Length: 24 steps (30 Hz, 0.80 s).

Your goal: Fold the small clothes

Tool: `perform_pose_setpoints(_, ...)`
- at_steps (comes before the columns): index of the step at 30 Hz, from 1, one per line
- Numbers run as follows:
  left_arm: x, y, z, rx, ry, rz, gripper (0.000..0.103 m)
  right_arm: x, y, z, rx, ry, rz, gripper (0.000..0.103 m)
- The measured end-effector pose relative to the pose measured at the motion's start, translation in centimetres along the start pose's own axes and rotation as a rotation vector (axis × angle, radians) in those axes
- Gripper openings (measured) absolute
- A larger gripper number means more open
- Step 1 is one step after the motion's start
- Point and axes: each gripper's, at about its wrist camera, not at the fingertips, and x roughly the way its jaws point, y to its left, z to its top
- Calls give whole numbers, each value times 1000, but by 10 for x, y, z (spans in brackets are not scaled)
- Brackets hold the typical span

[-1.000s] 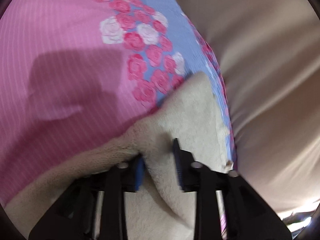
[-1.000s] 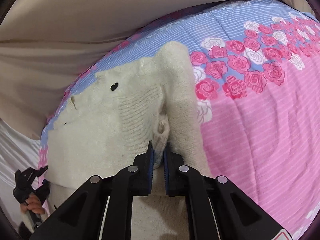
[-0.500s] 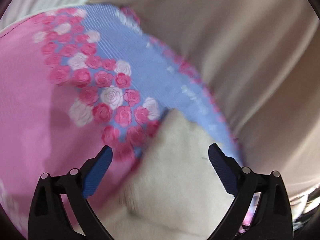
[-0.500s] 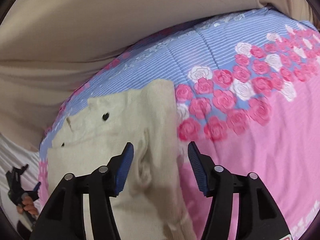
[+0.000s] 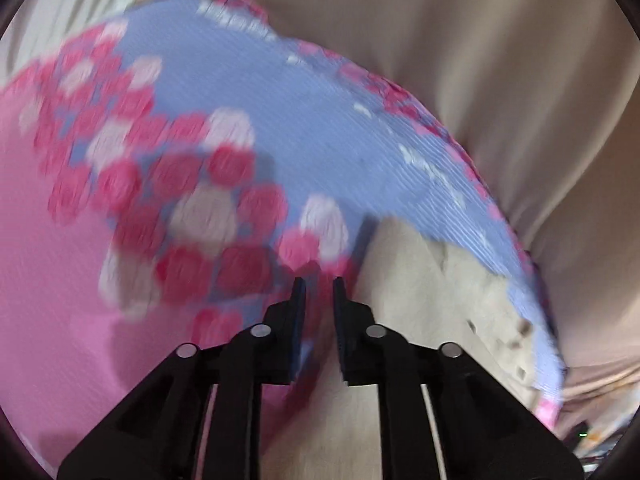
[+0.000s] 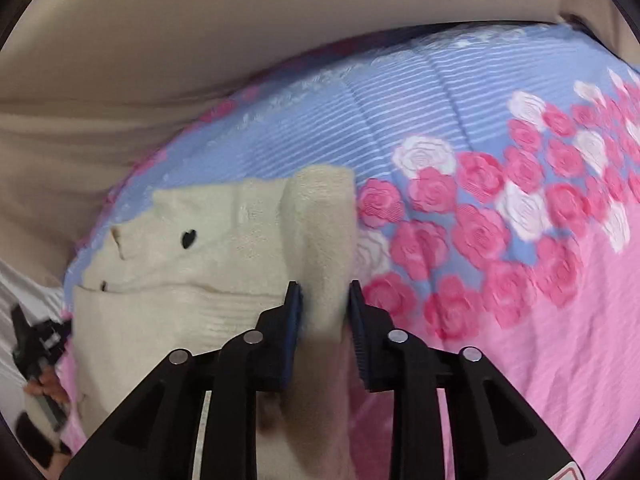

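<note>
Your left gripper [image 5: 319, 286] has its fingers drawn close together with only a narrow slot between the pads, and nothing sits in that slot — you're looking past it at the flowered bedspread [image 5: 304, 136]. It hangs over the seam where the bedspread meets the cream sweater [image 5: 436, 292], which fills the lower right of the left wrist view. That view is motion-blurred, so whether the tips touch the fabric can't be told.

Your right gripper [image 6: 325, 294] has its fingers part-way apart, straddling a raised fold of the cream sweater [image 6: 224, 268] — the folded sleeve or side strip runs up between the two blue pads. There is a gap on each side of the fold, so it looks loose, not pinched; actual contact with the pads can't be confirmed.

The sweater lies flat on the bedspread [image 6: 460, 92], on the blue striped part near its edge, with the pink and white roses just to its right. A small black heart [image 6: 189, 239] shows on the sweater's front. Beige fabric [image 6: 200, 40] drapes behind the bedspread. At the far left edge of the right wrist view you can see the other gripper with a hand [image 6: 48, 386] on it, low beside the sweater's edge.
</note>
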Motion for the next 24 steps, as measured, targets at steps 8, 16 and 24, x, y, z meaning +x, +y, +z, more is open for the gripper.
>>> perform_pose_setpoints(8, -108, 59, -130, 32, -14, 1, 82, -93, -44, -131, 62, 106, 41, 50)
perform_pose_setpoints(16, -160, 106, -254, -32, 126, 72, 82, -139, -44, -261, 73, 257, 90, 50)
perform_pose_setpoints(24, -171, 101, -280, -5, 151, 48, 71, -138, -17, -289, -26, 258, 123, 52)
